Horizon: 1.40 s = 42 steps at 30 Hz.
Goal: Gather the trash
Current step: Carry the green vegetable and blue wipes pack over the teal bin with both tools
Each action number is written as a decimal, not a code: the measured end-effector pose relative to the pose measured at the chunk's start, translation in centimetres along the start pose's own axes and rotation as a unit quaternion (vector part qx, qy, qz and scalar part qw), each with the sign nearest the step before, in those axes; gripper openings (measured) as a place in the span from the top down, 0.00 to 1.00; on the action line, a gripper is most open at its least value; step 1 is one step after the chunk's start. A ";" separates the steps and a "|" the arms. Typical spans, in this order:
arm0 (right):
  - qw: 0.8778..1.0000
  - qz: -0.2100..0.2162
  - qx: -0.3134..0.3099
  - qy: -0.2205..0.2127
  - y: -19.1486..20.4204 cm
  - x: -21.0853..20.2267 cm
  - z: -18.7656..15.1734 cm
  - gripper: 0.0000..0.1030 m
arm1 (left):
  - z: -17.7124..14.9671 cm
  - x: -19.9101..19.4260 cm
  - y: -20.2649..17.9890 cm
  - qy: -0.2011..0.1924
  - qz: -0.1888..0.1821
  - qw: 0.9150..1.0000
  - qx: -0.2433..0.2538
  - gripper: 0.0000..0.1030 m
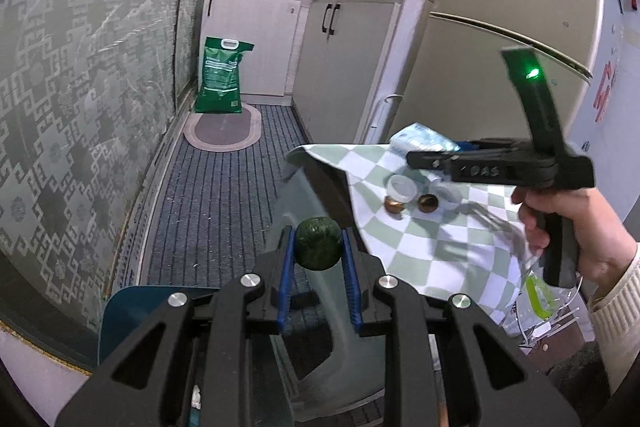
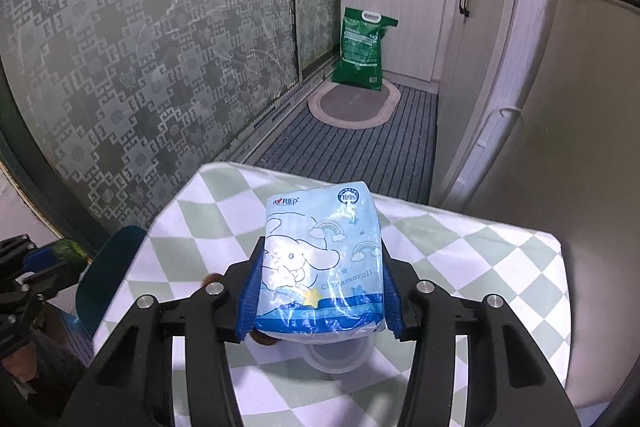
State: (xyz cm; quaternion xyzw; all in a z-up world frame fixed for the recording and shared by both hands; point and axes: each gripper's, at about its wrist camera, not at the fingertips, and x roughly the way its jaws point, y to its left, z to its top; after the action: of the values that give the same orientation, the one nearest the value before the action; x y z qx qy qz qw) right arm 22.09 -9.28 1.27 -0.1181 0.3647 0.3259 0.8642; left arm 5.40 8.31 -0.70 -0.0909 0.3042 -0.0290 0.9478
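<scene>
Table (image 2: pixel 500 267): tissue pack (image 2: pixel 320 259) near far edge, between the right gripper (image 2: pixel 320 291) fingers; cup (image 1: pixel 401 188) and two shells (image 1: pixel 394 205) behind the pack, nearer the holder. Left gripper (image 1: pixel 319 247), off the table's left edge, holds a ball (image 1: pixel 318 243) over floor (image 1: pixel 224 195). Sack (image 1: pixel 221 77) on mat (image 1: pixel 224 129) far back, against cabinets (image 1: pixel 260 39); fridge (image 1: pixel 512 27) right.

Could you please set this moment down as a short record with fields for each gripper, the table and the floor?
left gripper: shut on a dark green round fruit, held off the table's edge
right gripper: closed on a blue tissue pack above the table
table: green-and-white checked cloth; small plastic cups and brown shells
floor: green sack by an oval mat
</scene>
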 end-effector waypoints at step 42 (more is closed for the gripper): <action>0.987 0.121 -0.105 -0.010 16.7 1.0 2.6 0.51 | -10.3 2.4 13.3 0.155 0.105 0.981 -0.056 0.76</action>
State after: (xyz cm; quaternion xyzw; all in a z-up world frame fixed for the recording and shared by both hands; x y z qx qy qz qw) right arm 13.22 5.03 2.93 -0.1596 0.3314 0.4653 0.8051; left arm 1.34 19.49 -12.84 -0.1055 0.4562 0.0740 0.8805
